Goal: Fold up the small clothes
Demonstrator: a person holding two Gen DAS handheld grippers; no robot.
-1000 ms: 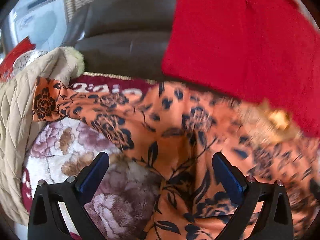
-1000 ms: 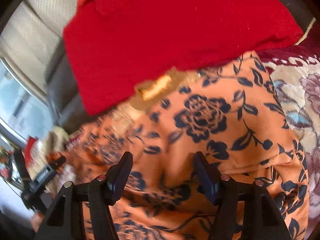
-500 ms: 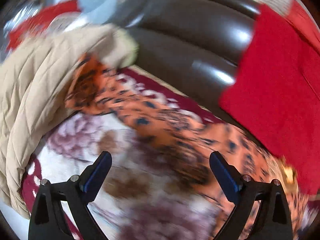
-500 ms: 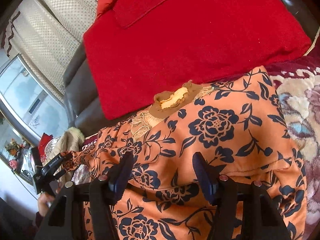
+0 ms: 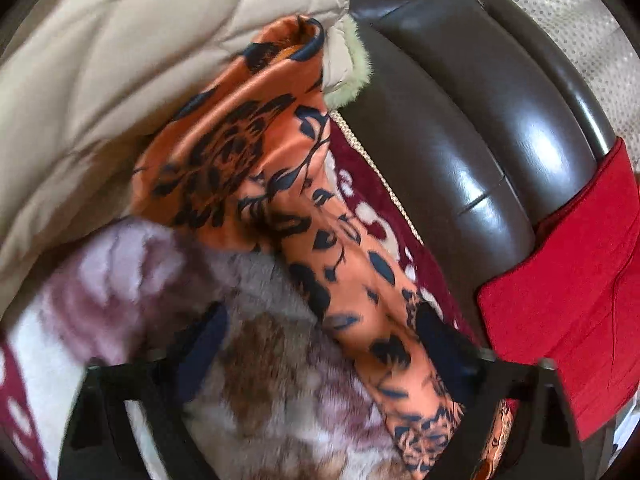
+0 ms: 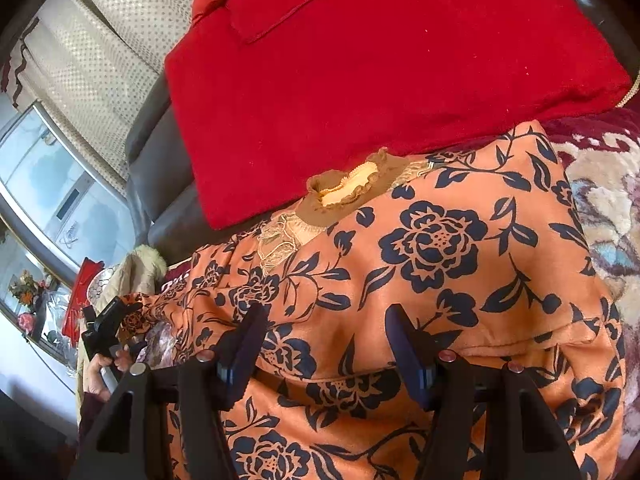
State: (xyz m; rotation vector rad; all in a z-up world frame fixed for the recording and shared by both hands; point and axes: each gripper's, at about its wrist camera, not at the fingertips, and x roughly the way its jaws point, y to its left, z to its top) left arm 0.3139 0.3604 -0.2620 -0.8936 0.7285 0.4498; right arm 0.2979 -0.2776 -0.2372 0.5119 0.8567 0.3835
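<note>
An orange garment with dark blue flowers [image 6: 432,248] lies spread on a floral blanket, its brown ruffled collar [image 6: 352,188] against a red cushion. One long sleeve [image 5: 280,184] stretches left, its cuff resting on a beige quilted jacket. My left gripper [image 5: 320,344] is open above the sleeve, with the sleeve passing along its right finger [image 5: 444,344]; it also shows in the right wrist view [image 6: 108,320]. My right gripper [image 6: 324,344] is open and empty, low over the garment's body.
A beige quilted jacket [image 5: 120,60] with a fur trim lies at the left. A dark leather sofa back [image 5: 480,120] runs behind. A red cushion [image 6: 380,72] leans on it. The plush floral blanket [image 5: 256,360] covers the seat. A window [image 6: 52,184] is far left.
My left gripper has swung left along the sleeve toward its cuff and the beige jacket, away from the garment's body. My right gripper has barely moved and stays open over the body.
</note>
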